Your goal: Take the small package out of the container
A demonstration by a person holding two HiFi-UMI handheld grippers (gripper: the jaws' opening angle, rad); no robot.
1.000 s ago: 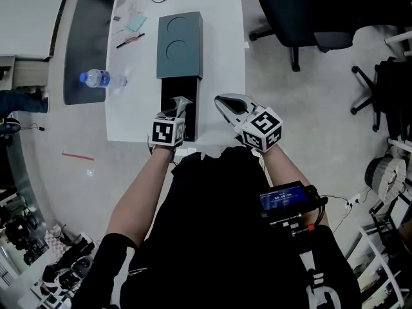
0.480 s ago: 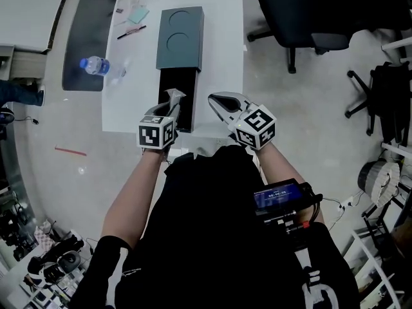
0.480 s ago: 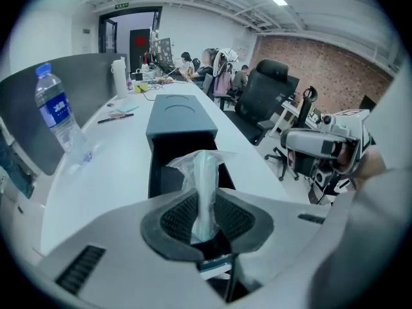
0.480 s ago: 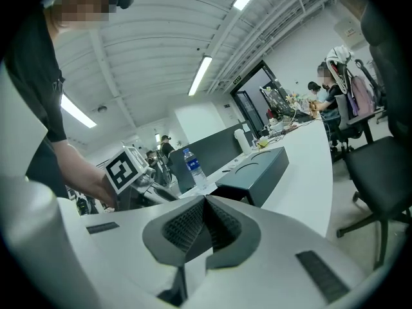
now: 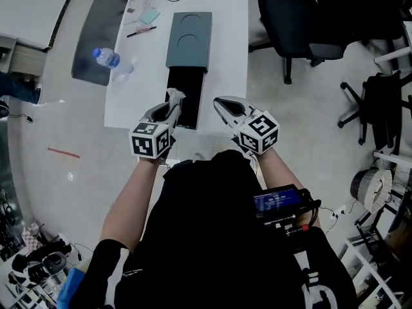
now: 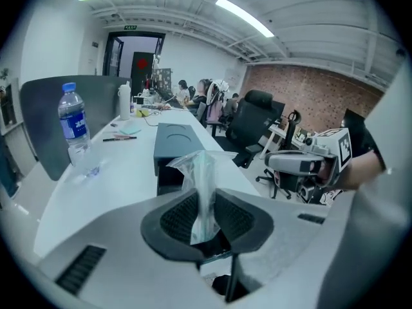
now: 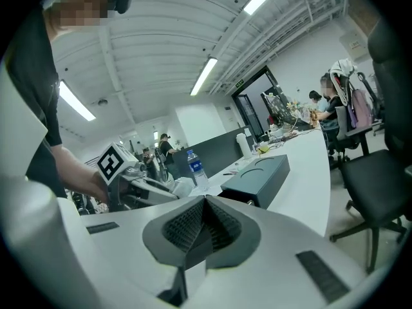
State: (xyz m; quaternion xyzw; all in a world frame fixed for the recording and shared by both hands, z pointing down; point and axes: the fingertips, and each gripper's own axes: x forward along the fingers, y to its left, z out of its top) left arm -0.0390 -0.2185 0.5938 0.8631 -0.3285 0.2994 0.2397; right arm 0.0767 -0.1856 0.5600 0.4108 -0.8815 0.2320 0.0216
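Over the near edge of the white table (image 5: 225,56), the head view shows the left gripper (image 5: 168,106) at the near left corner of the open black drawer (image 5: 192,95) that slides out of a dark container (image 5: 188,38). Its jaws pinch a small clear package (image 5: 174,96). The right gripper (image 5: 220,103) sits just right of the drawer, and a water bottle (image 5: 106,58) lies far left.

Left gripper view: both pads press the crumpled clear package, which stands up between them, with the container beyond it.

Right gripper view: the jaws are pressed together with nothing between them, and the container lies ahead on the right, the left gripper with its package to the left.
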